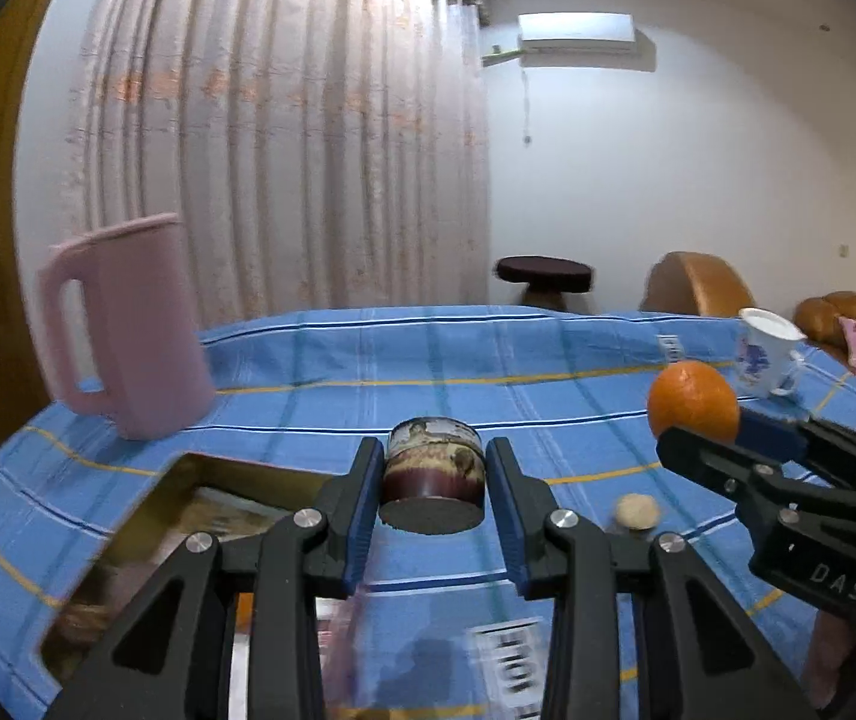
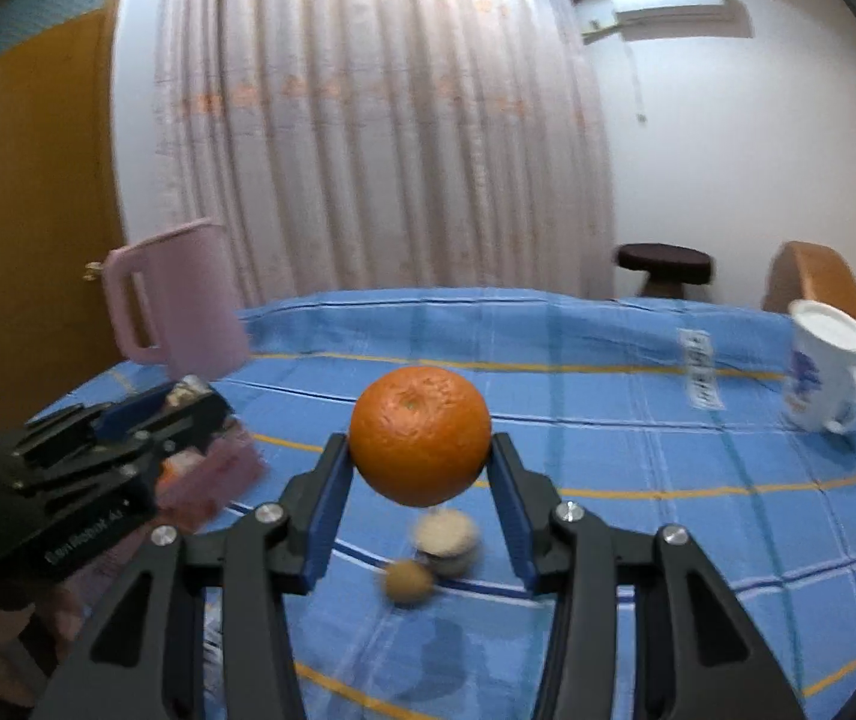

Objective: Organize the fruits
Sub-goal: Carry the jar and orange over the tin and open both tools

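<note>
While my right claw [image 2: 420, 495] grips the orange [image 2: 420, 435], my left claw [image 1: 433, 513], clamping a small jar [image 1: 433, 468], hovers beside the tray [image 1: 188, 474] lying low-left.

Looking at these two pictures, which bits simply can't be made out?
- Contents of the shallow gold tray: left wrist view, blurred and covered by the left tongs.
- Printed white labels on the blue checked tablecloth: both views, smeared by motion.
- Two small round beige things under the orange: right wrist view, too blurred to identify.
- Inside of the pink plastic jug: hidden by its wall.
</note>
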Demonstrator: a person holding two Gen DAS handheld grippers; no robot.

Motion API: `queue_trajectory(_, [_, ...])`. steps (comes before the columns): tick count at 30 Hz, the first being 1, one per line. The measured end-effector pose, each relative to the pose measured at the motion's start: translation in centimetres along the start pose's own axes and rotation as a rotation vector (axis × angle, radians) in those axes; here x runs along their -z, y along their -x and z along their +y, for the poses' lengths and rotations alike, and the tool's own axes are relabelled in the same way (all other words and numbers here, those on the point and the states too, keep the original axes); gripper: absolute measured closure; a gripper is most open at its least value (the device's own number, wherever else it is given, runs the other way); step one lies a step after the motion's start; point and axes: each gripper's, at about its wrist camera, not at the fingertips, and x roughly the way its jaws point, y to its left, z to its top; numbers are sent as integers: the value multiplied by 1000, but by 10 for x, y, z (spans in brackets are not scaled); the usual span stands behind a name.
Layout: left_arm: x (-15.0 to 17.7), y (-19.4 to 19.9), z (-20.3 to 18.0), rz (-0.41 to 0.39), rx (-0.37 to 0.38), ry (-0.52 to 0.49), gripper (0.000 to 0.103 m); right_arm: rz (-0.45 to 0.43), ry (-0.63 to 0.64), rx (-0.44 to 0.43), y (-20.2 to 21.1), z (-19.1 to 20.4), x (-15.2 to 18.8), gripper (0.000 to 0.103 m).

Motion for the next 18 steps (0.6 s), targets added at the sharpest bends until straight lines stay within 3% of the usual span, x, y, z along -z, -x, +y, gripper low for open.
queue_trajectory(10, [19,11,65,72,-122,51,66,50,71,-212,-41,82,-15,54])
queue_trajectory(18, [39,9,109,126,-191,108,66,144,121,-292,-75,127,-2,54])
